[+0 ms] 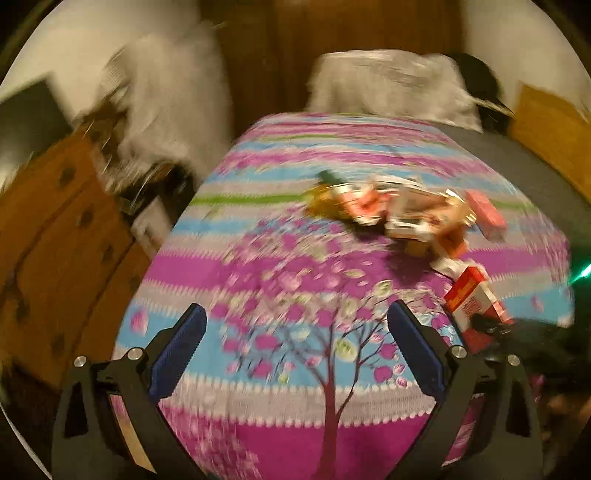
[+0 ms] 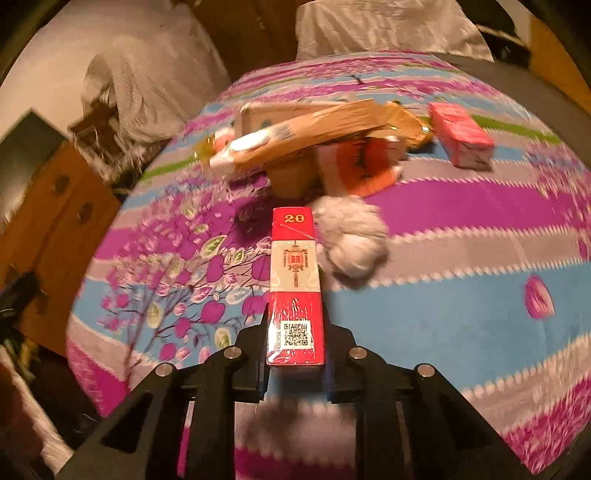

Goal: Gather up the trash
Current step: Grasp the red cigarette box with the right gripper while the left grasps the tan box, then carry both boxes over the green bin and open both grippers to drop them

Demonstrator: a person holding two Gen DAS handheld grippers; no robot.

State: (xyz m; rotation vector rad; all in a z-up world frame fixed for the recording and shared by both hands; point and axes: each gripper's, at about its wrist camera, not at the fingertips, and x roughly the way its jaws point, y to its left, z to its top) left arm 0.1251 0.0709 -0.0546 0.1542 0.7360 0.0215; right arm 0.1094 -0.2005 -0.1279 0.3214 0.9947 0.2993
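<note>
Right gripper [image 2: 295,354] clamps the red-and-white cigarette carton [image 2: 295,288]; left gripper [image 1: 295,332] gapes wide, empty; blurry pile of cardboard packets [image 2: 314,140] seemingly uncollected.

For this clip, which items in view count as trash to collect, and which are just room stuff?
Job items:
- red cigarette pack, clamped in the right gripper
- pink pack
- crumpled tissue wad
- pile of flattened cartons and wrappers
- left gripper, open and empty

Lying about:
- patterned bedspread
- white pillow
- wooden dresser
</note>
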